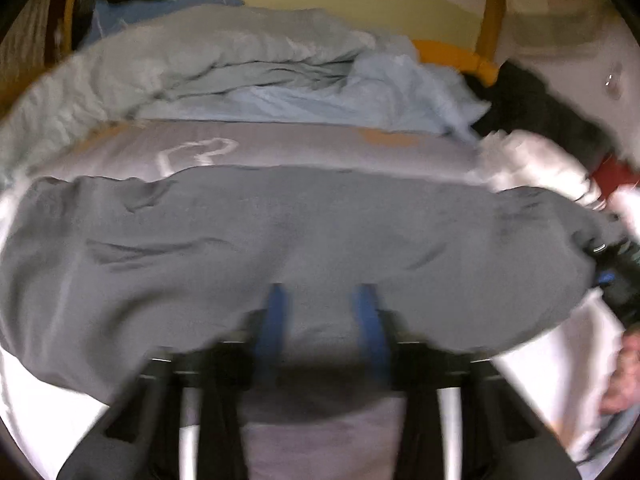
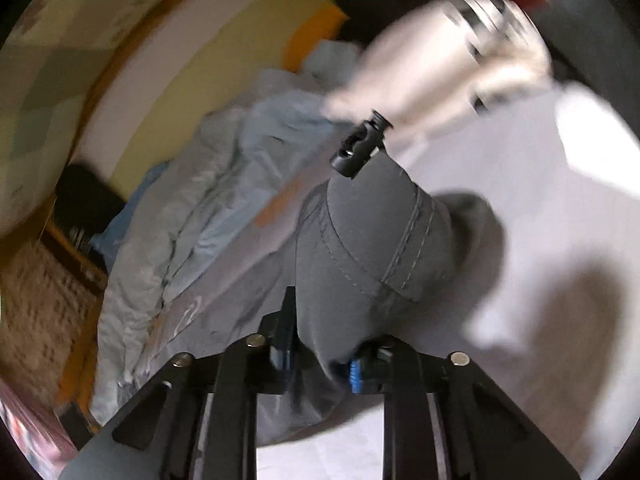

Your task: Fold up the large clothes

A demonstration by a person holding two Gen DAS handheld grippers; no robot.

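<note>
Right tongs (image 2: 326, 354) are clamped on the grey garment (image 2: 372, 240) near its toggle (image 2: 358, 144). Left tongs (image 1: 322, 320) are closed on its near edge, fabric pinched. Looks barely started, since it's spread unfolded across the bed (image 1: 60, 420).

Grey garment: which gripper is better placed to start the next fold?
Probably the right gripper: its jaws clamp a stitched edge of the grey garment beside the cord stopper. The left gripper sits mid-cloth, its grip unclear in the blur.
</note>
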